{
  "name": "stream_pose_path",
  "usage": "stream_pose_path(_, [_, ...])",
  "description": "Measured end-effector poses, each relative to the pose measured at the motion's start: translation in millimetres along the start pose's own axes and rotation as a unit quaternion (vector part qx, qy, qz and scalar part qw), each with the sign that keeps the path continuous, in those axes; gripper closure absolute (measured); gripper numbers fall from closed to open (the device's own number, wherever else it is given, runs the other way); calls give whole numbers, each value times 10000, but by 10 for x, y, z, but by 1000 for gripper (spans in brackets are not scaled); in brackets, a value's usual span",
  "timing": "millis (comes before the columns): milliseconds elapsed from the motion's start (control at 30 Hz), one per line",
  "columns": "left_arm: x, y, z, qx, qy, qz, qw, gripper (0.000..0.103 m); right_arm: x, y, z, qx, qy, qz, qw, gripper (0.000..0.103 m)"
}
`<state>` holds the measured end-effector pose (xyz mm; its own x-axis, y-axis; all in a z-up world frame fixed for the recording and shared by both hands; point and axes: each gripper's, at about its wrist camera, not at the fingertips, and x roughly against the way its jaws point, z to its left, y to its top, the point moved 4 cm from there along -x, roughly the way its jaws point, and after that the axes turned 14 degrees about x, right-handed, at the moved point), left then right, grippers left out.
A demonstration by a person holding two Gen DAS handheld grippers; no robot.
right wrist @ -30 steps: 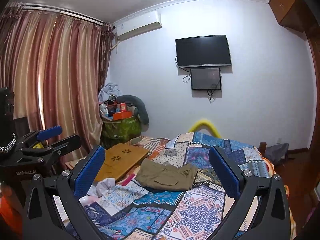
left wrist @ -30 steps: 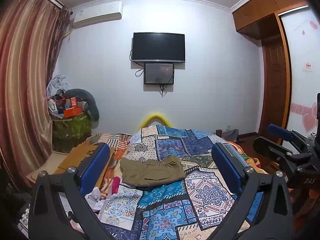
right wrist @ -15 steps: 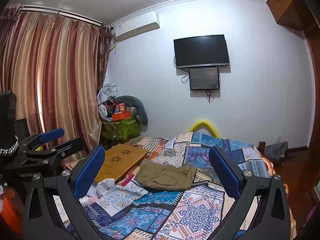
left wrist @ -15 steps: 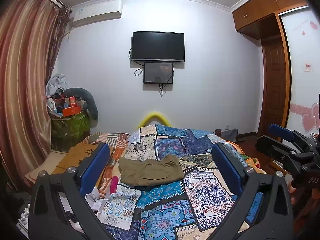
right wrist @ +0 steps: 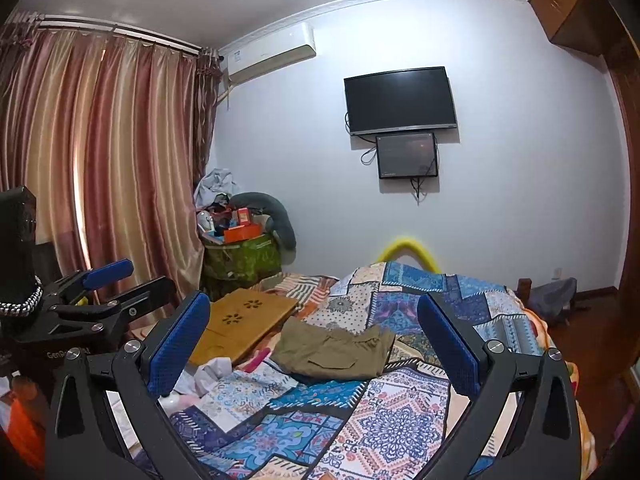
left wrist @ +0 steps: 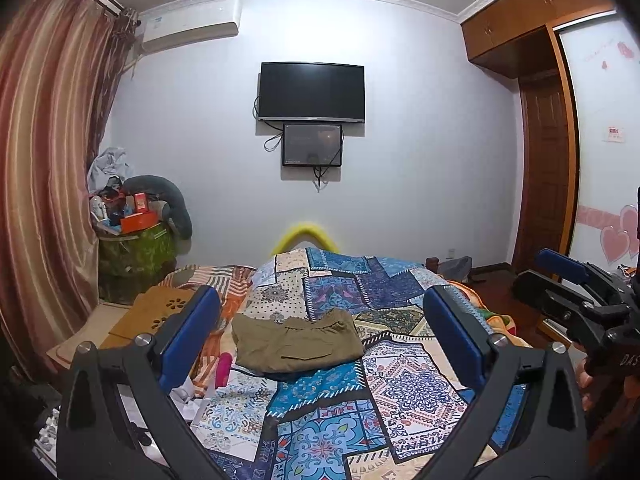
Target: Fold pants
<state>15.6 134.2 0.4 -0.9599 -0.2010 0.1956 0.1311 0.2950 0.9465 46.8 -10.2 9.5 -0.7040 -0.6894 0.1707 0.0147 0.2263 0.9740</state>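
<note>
Both grippers have risen a little and tilted up since a second ago, so the pants sit slightly lower in both views; the pants themselves have not moved.

The left gripper point(left wrist: 320, 336) hangs in the air above the near end of the bed point(left wrist: 404, 388), its jaws wide apart and holding nothing. The right gripper point(right wrist: 316, 340) is the same: jaws wide, nothing between them, also well above the quilt. In the left view the right gripper shows at the right edge of the frame; in the right view the left gripper shows at the left edge.

The pants point(left wrist: 296, 340) are olive green and lie folded into a compact, somewhat wrinkled rectangle on the patchwork quilt, a little left of the middle of the frame in the left view. In the right view the pants point(right wrist: 334, 350) are near the centre, between the two blue pads point(right wrist: 178, 344). A pocket slit shows on the top layer.

Beside the bed, at the left of the pants, a wooden board point(right wrist: 240, 328) lies flat, and a pink thing point(left wrist: 223, 368) lies just beside the pants near the quilt's edge. On the far wall hangs a TV point(left wrist: 312, 92), with a smaller screen point(left wrist: 312, 144) under it. Curtains point(right wrist: 104, 160) fill the left side.
</note>
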Motion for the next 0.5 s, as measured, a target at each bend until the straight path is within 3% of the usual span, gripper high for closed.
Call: stream_pose_path(500, [-40,-9,-14,33,-157,165,9997,0,31,3,-1,-53,-20,-19,10000,0])
